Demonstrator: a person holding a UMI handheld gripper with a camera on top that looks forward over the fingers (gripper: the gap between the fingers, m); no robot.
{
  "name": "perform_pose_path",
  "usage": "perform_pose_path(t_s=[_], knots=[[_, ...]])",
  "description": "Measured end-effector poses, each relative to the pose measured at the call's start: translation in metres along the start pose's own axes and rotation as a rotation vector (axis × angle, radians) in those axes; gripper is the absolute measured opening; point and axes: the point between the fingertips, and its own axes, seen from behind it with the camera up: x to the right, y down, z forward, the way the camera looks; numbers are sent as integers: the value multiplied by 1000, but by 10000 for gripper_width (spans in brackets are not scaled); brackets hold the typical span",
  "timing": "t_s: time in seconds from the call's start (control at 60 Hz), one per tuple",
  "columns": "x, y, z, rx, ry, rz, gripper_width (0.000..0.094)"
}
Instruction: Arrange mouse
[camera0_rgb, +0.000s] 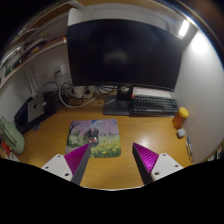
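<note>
1. Your claw (111, 163) is open: the two fingers w/ magenta pads (77, 158) stand apart, a wide gap btwn them, nothing held.
2. Both fingers hang above the wooden tabletop (115, 148), pointing toward the monitor.
3. The left pad's tip overlaps the near edge of a mouse pad (94, 133) w/ a printed floral-looking picture; can't tell if it touches or just hovers over it.
4. The mouse: you can't make it out for sure. A dark lump (124, 92) sits at the monitor's foot, just left of the keyboard, but it's too small to tell whether that's the mouse or part of the stand.
5. No mouse shows on the mouse pad surface you can see.
6. A big dark monitor (122, 52) stands at the back of the tabletop, screen off or black.
7. A black keyboard (153, 103) lies just in front of the monitor, on the right side, well beyond your fingers.
8. An orange bottle (181, 118) w/ a white cap stands upright right of the keyboard, near the tabletop's edge.
9. White cables (75, 95) tangle left of the monitor's foot.
10. A dark boxy item (35, 108) sits further left, near the wall; can't ID it.
</note>
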Motion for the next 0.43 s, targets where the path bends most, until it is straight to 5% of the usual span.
perform_pose_path(t_s=[0.433], knots=[[82, 51, -96, 3, 49, 20, 865]])
